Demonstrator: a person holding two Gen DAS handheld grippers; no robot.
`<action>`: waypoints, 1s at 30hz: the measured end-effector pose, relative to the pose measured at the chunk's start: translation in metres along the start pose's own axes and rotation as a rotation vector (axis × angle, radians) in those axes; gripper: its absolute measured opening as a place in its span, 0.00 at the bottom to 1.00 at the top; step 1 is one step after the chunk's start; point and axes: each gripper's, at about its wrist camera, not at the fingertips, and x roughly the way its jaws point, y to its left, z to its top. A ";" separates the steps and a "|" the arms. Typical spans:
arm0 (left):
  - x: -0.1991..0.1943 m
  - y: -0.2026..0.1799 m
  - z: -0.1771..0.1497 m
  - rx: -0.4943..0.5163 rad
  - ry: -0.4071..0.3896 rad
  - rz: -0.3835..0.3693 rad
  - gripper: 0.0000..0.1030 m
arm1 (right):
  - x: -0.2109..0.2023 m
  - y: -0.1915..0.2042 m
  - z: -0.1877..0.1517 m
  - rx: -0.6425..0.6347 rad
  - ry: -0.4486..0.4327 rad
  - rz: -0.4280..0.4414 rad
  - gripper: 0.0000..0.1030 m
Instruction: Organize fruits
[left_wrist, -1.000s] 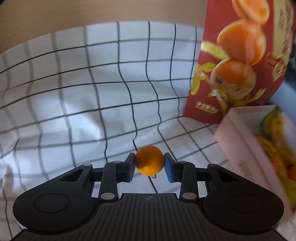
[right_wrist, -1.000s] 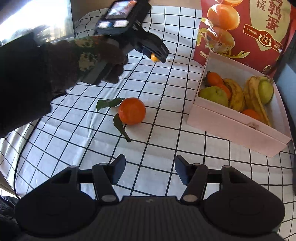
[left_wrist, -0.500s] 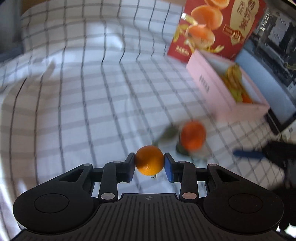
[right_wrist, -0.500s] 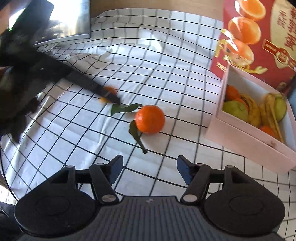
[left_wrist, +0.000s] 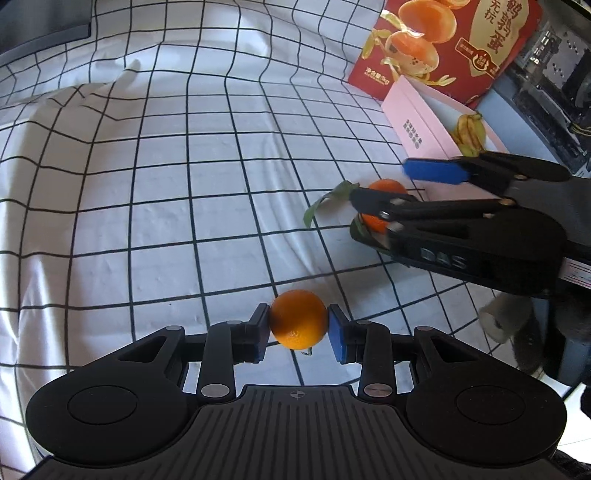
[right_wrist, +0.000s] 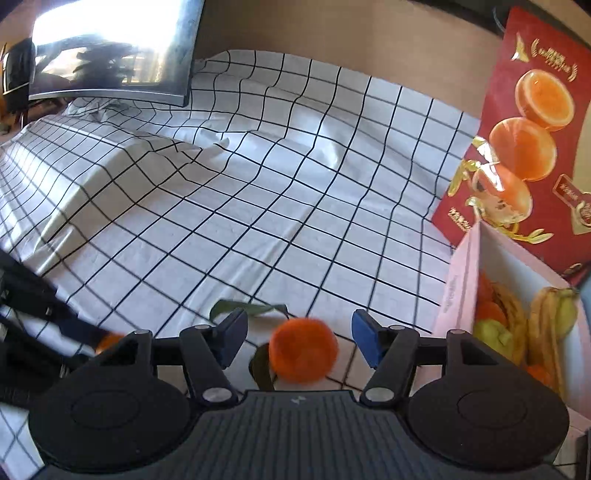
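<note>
Left gripper (left_wrist: 298, 332): fingers clenched on a small orange (left_wrist: 298, 319), pads pressing both its sides, held above the checked cloth (left_wrist: 184, 184).

Right gripper (right_wrist: 298, 341): fingers apart and straddling a leafy mandarin (right_wrist: 303, 350) that lies on the cloth; gaps show on both sides, nothing grasped. The jaws have just been closing.

Pink box (right_wrist: 456, 291): right of the mandarin, near it, holding bananas and other fruit, before a red carton (right_wrist: 532, 147).
</note>
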 end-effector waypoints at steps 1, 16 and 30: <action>0.001 0.000 0.001 -0.004 0.001 -0.007 0.37 | 0.004 0.000 0.001 0.003 0.010 0.004 0.53; 0.014 -0.018 0.009 0.043 0.022 -0.073 0.37 | -0.039 -0.042 -0.053 0.162 0.091 -0.044 0.41; 0.011 -0.016 0.002 0.040 0.031 -0.089 0.37 | -0.040 -0.022 -0.027 0.106 0.010 -0.001 0.53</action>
